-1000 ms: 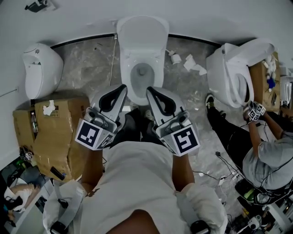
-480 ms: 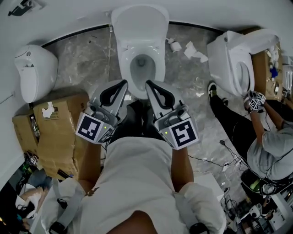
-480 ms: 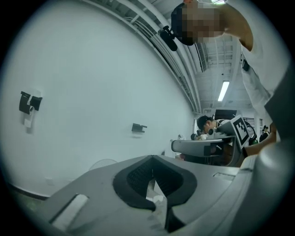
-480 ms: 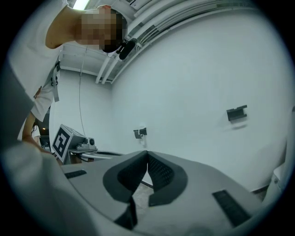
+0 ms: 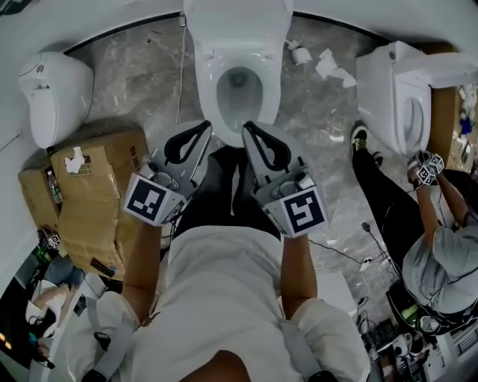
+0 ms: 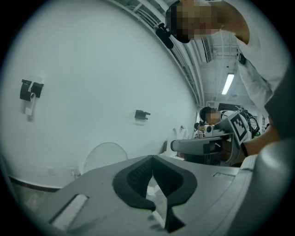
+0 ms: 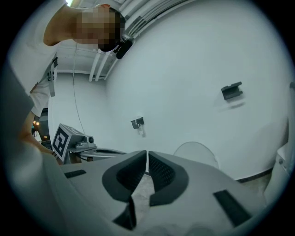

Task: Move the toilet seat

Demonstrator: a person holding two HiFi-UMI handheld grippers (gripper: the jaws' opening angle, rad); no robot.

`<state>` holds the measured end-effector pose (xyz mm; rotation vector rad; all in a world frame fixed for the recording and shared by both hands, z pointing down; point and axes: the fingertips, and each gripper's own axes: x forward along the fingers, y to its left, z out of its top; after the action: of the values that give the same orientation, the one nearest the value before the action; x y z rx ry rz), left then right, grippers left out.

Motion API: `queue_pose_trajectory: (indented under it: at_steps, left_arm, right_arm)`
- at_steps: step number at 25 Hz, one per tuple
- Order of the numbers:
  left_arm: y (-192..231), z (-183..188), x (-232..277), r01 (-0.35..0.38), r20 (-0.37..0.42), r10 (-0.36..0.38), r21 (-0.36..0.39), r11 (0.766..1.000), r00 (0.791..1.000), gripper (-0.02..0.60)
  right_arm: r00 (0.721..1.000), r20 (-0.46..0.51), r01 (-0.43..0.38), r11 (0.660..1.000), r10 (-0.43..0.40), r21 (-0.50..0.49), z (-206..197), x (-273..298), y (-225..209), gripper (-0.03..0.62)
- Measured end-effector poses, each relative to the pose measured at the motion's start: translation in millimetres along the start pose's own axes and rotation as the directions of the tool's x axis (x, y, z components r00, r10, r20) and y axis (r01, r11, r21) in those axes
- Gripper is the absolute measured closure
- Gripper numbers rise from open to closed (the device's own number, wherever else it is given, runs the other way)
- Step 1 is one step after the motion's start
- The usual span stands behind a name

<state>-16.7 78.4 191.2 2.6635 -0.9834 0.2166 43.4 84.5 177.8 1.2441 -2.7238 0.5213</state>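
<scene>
Glossy white oval toilet seat (image 5: 210, 91) lies flat, long axis toward the wall (image 5: 112, 16). Left gripper (image 5: 203, 128) and right gripper (image 5: 249, 129) closed, empty.

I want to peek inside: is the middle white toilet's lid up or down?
Up: the white oval lid stands raised behind the white toilet bowl, whose hollow shows.

The head view looks steeply down from above onto the toilet (image 5: 237, 74). Each gripper view sits low, facing along its fingers (image 6: 133, 179) toward the white wall (image 6: 92, 83). Both catch the toilet's raised lid (image 6: 103, 156).
</scene>
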Motion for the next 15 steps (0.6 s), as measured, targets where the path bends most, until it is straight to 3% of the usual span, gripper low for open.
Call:
queue_pose_trajectory:
  at_steps: [14, 15]
  left_arm:
    - [18, -144, 44, -0.007, -0.133, -0.003, -0.070, 0.998, 0.991, 0.551]
    - [20, -155, 46, -0.008, -0.142, -0.003, -0.076, 0.997, 0.990, 0.545]
  right_arm:
    - [0.983, -0.182, 0.032, 0.998, -0.021, 0.059, -147, 31, -58, 0.572]
    - [0.980, -0.196, 0.030, 0.997, -0.017, 0.065, -158, 33, -60, 0.513]
